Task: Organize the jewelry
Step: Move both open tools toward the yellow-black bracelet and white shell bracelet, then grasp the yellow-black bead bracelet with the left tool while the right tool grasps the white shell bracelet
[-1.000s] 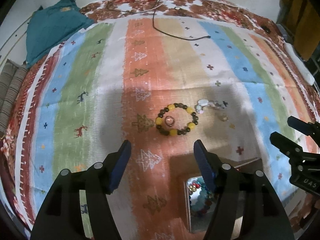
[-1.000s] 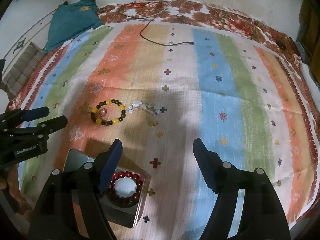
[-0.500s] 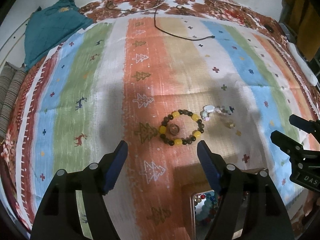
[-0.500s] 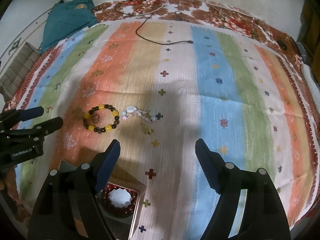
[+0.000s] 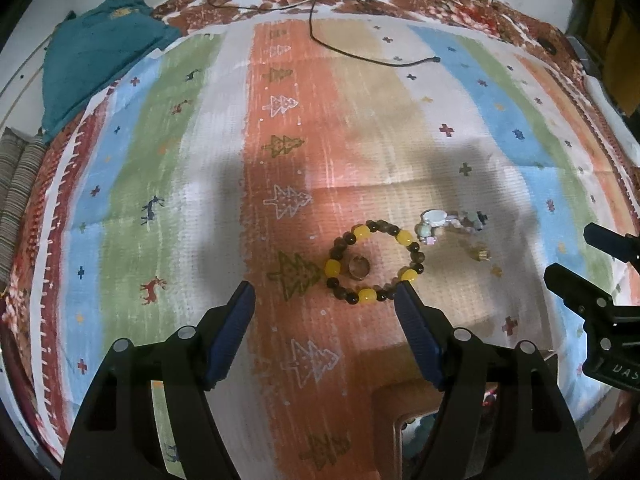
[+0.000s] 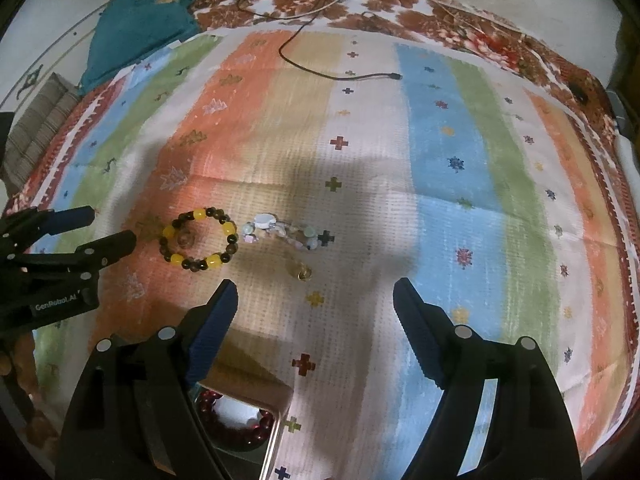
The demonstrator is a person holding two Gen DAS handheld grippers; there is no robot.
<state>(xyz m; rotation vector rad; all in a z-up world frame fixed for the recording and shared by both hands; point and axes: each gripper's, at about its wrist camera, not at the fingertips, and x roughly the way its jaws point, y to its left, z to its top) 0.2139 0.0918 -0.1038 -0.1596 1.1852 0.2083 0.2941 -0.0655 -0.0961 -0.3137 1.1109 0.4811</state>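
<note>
Both grippers (image 5: 325,300) (image 6: 316,292) agape; bracelet (image 5: 374,262) encircles ring (image 5: 359,269), prob.

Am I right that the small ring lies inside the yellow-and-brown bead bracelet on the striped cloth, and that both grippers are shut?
Not quite: both the left gripper and the right gripper are open, as each wrist view shows. The ring does lie inside the bracelet on the cloth.

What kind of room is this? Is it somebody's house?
Probably a home, maybe a bed or floor mat: a striped cloth is spread out, a teal cushion sits at its corner, and a charging cable trails across.
</note>
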